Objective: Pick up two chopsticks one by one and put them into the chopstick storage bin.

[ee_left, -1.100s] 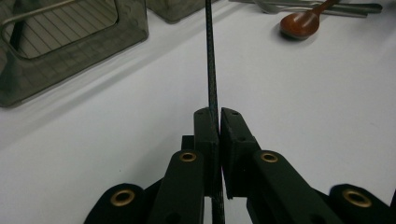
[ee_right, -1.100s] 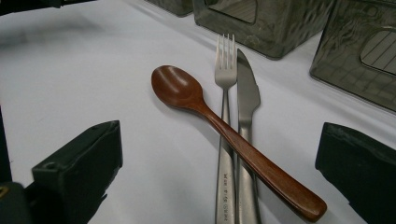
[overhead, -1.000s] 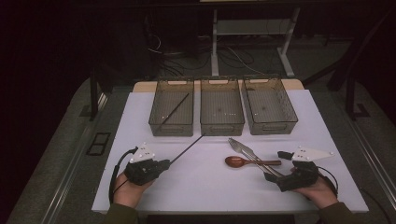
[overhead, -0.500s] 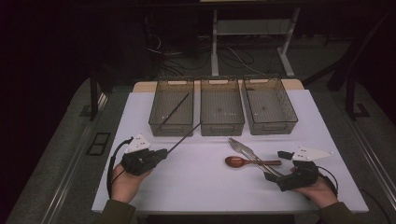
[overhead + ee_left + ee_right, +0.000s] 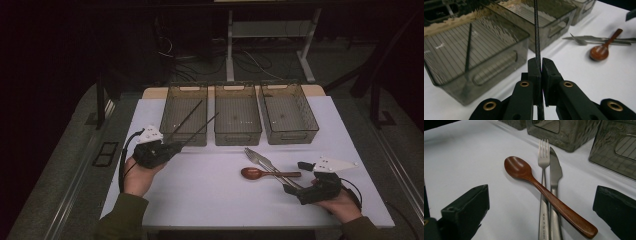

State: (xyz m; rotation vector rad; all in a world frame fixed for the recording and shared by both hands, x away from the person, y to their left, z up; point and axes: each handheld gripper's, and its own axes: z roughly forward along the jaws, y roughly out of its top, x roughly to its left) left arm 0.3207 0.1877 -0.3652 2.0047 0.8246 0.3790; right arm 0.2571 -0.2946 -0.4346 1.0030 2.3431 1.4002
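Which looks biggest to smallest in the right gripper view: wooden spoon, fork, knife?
1. Wooden spoon: widest bowl, and its handle lies across the other two, running closest to the camera.
2 and 3. Fork and knife: side by side, similar apparent length, both cut off at the bottom edge. Too alike to rank.

My olive-green sleeves (image 5: 120, 215) end at two black tongs, left tongs (image 5: 172, 148) and right tongs (image 5: 290, 189), each with a pale grey three-cornered plate, brass-ringed pivots (image 5: 524, 84) and a trailing black cable (image 5: 123, 160).
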